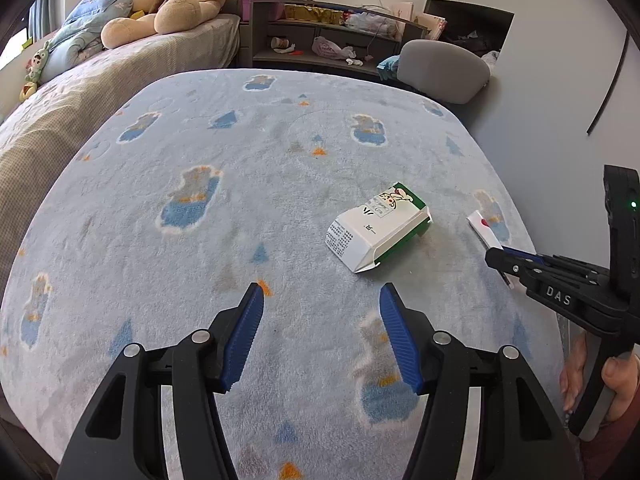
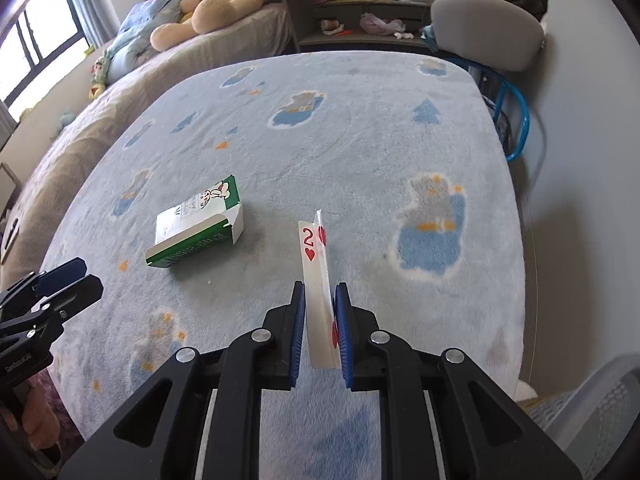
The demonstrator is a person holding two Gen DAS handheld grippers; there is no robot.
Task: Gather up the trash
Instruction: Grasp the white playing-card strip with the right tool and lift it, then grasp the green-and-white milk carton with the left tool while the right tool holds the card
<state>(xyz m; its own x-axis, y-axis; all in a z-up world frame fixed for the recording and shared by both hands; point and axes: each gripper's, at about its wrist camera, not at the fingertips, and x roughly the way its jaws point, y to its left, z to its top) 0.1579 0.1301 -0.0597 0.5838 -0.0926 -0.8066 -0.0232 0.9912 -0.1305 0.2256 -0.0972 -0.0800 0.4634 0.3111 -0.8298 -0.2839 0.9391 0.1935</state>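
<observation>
Fuzzy blue blanket [image 2: 360, 152], my right gripper [image 2: 320, 292] clamped on a card [image 2: 314, 248], left gripper [image 1: 322, 294] gaping empty, carton [image 1: 376, 228] lying just ahead

Only the milk carton [image 1: 378, 230] interrupts the open blanket [image 1: 240, 184].

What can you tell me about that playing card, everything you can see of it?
The playing card is a two of hearts: white, thin and glossy, with a red "2" and a heart at its corner and red hearts on its face. It stands on edge, bent slightly along its length, pinched between the blue ribbed pads of the right gripper. Its far end juts out past the fingertips above the blue patterned blanket. Whether it touches the blanket cannot be told. The milk carton lies apart from it.
</observation>
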